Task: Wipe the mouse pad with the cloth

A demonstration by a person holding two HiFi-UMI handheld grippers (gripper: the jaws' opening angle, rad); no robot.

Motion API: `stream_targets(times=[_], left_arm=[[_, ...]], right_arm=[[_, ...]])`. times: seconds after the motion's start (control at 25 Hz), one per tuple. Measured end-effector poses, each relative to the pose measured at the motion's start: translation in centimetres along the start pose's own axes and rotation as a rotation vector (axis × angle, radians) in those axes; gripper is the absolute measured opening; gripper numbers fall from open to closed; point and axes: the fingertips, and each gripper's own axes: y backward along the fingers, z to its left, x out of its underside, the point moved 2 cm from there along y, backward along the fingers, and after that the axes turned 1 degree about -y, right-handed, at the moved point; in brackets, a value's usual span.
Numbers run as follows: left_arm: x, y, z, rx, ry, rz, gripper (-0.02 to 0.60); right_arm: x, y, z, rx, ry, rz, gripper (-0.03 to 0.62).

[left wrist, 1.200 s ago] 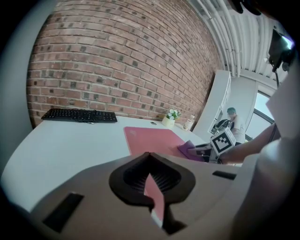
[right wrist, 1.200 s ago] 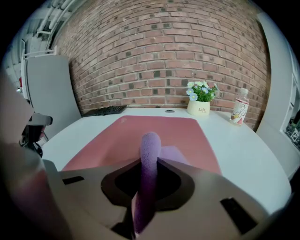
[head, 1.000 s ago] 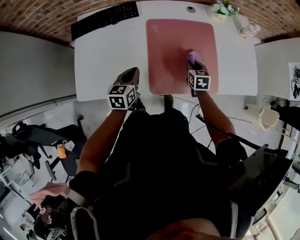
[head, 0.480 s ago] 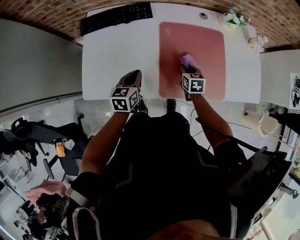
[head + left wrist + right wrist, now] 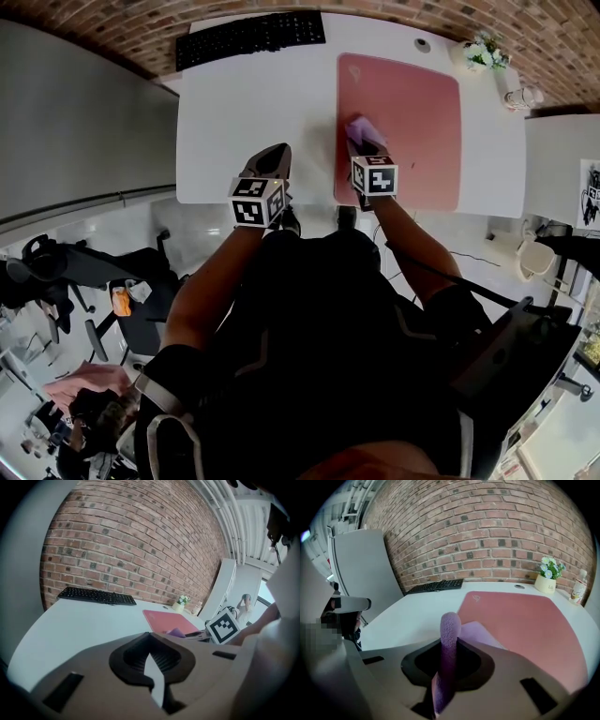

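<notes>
Right gripper point(image 5: 364, 141), clamped on cloth point(image 5: 449, 634), has swept left. Pad point(image 5: 417, 112) now lies mostly to its right, so wiping continues. Left gripper point(image 5: 270, 157) closed, empty.

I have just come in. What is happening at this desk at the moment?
A person is holding a two-jaw gripper in each hand over a white desk. The right gripper has its jaws shut on a purple cloth, which rests on the near left part of the pink mouse pad. The left gripper hangs over the near edge of the desk, jaws together and empty. A black keyboard lies at the far side.
</notes>
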Motion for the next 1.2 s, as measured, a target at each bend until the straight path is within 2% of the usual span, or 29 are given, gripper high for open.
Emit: stream_targets(times=[0.44, 0.68, 0.84, 1.0, 1.2], left_arm=[[-0.2, 0.5, 2.8, 0.005, -0.003, 0.007, 0.005], [-0.8, 1.0, 3.9, 0.019, -0.011, -0.020, 0.005], [-1.2, 1.0, 4.4, -0.006, -0.013, -0.023, 0.005], [-2.3, 1.4, 4.3, -0.043, -0.012, -0.038, 0.005], [-3.5, 0.8, 3.0, -0.095, 0.003, -0.049, 0.005]], right_arm=[[-0.9, -1.7, 4.7, -0.018, -0.032, 0.018, 0.060], [-4.3, -1.0, 7.3, -0.059, -0.103, -0.042, 0.060], [-7.4, -1.3, 8.6, -0.119, -0.123, -0.090, 0.060], [-9.7, -2.6, 8.6, -0.179, -0.116, -0.118, 0.060], [-11.0, -5.1, 5.8, -0.218, -0.130, -0.114, 0.060]])
